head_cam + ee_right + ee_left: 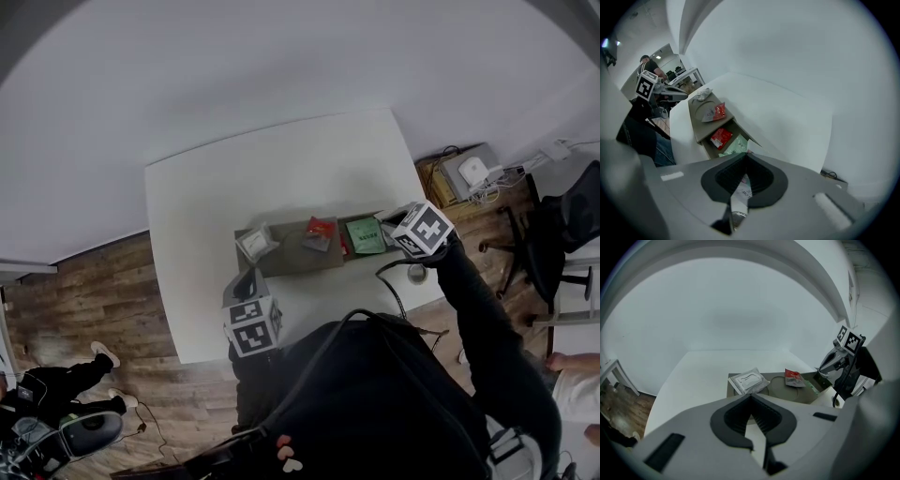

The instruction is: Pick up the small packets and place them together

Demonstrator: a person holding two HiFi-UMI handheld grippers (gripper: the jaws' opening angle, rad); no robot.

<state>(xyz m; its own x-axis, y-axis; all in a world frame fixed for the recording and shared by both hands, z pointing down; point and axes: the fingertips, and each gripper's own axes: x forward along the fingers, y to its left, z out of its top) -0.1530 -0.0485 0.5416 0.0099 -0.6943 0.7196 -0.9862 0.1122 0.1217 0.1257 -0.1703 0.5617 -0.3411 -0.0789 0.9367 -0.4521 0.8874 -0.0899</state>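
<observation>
Right gripper point(746, 157) over tray's point(286, 260) right end, pinching white packet point(742, 190). Left gripper point(751, 398) near tray's left end, jaws pressed together, empty.

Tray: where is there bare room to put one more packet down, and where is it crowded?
The tray is bare between the white packet and the red-and-white packet. Its other compartment is crowded: a red packet and a green packet lie side by side there. The white table beyond the tray is bare too.
</observation>
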